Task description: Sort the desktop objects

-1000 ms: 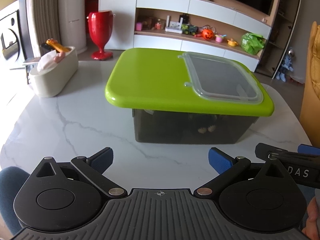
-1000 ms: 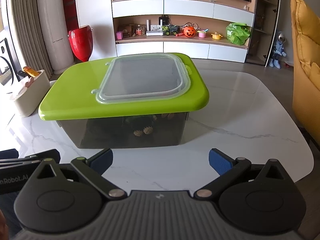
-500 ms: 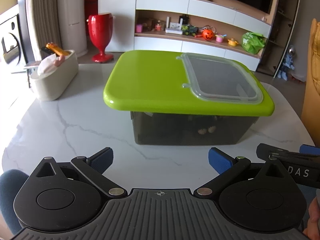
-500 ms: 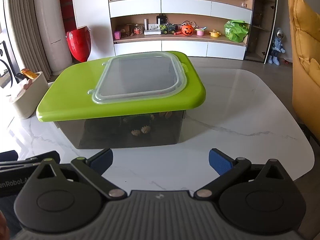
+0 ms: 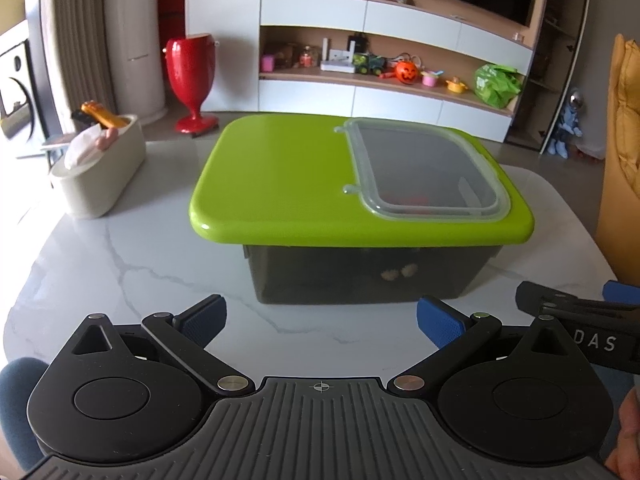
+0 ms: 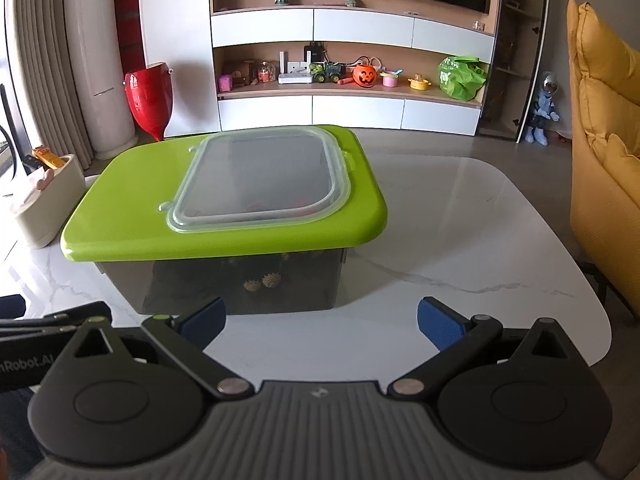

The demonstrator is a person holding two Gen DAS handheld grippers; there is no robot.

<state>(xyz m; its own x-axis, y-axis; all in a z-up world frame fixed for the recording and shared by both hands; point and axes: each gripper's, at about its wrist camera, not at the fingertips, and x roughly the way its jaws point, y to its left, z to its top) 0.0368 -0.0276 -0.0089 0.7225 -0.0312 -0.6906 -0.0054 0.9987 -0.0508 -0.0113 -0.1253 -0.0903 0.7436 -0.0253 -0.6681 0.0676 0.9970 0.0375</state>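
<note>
Left gripper (image 5: 320, 316): jaws wide, empty. Caddy (image 5: 100, 168) at 10 o'clock on table (image 5: 140, 256). Bin (image 5: 360, 272) at 12, green lid (image 5: 280, 184) on, clear hatch (image 5: 424, 172) closed. Right gripper (image 6: 320, 316): jaws wide, empty.

Daylight floods in from the left, blowing out the tabletop's (image 5: 120, 264) left edge and glaring off its right side in the right wrist view. Both pictures are sharp at centre, with fisheye bending and dark vignetting at the corners. The box (image 6: 240, 284) throws a soft shadow at its base.
</note>
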